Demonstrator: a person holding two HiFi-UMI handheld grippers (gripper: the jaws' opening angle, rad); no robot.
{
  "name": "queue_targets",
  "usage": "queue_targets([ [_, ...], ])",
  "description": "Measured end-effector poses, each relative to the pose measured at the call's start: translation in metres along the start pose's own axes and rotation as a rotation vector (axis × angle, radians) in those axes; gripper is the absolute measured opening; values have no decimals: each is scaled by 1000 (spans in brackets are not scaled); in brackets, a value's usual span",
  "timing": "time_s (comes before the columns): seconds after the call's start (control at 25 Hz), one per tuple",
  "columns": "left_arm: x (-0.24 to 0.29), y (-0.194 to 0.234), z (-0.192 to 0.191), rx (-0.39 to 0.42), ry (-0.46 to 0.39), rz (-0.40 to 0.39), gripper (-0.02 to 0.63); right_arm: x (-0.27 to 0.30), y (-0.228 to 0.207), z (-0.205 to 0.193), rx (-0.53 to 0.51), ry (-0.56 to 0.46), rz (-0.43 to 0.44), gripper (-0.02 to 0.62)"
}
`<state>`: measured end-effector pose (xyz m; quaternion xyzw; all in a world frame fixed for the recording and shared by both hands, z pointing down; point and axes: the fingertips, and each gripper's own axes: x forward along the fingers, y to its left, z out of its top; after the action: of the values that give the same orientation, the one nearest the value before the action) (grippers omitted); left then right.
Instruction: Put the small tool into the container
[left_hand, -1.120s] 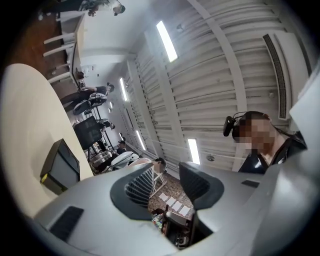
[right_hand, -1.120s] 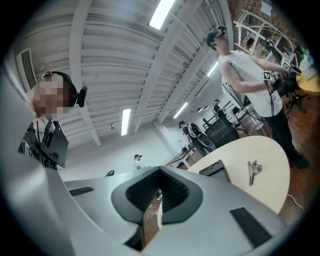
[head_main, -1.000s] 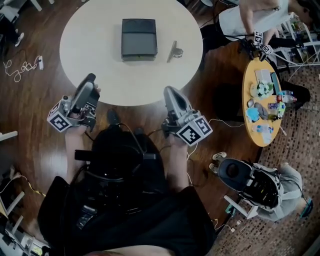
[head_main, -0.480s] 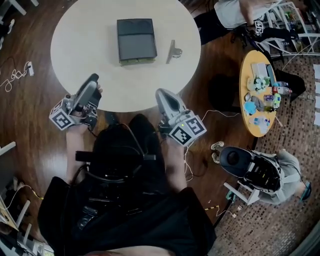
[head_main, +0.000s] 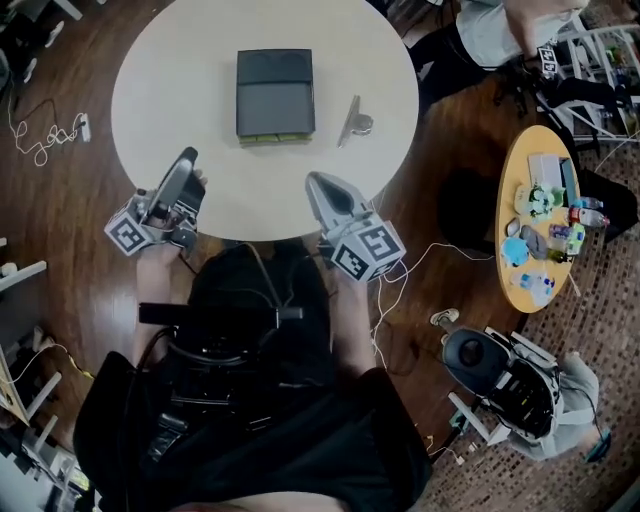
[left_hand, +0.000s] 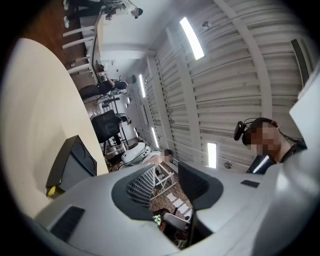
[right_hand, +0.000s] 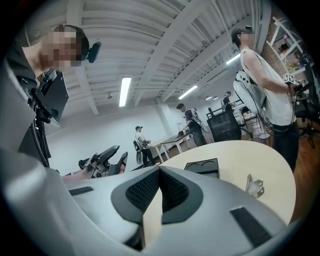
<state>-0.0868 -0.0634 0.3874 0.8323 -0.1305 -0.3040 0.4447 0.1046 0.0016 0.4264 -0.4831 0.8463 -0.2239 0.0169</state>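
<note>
While both grippers hang over the near edge of the round white table (head_main: 180, 80), the dark container (head_main: 275, 95) sits out on the table top. Below the container and off to its left is the left gripper (head_main: 186, 158). Its fingers stand wide apart with only air between them, and they have just been closing a little. From the left gripper view, the container shows as a flat dark box to the left of those fingers. Below the container and a bit to its right is the right gripper (head_main: 316, 182). Its fingers are pressed tight together and hold nothing. Just to the right of the container lies the small tool (head_main: 353, 120), a shiny metal piece on the bare table. It does not touch the container. From the right gripper view, the tool lies to the right of the container, and both are well past the closed fingertips.
</note>
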Motion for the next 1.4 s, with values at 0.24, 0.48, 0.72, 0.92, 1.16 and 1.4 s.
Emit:
queue_targets([
  [0.24,35,14,-15,66,1,49,140,16,-53,-8,-38,61,92,-18],
  [0.48,38,32,-32,64,-7,154,138,37,-62,-30,-87,167,230,-17],
  [0.72,37,70,-25,33,-2,206,138,63,-58,-41,-205,235,255,31],
  [0.92,43,110,-23,-18,19,215,138,70,-66,-58,-265,306,180,34],
  [1.16,51,150,-27,-78,51,226,138,74,-82,-89,-363,456,93,97],
  [1.4,47,197,-20,-100,54,265,138,91,-93,-122,-440,591,59,110],
])
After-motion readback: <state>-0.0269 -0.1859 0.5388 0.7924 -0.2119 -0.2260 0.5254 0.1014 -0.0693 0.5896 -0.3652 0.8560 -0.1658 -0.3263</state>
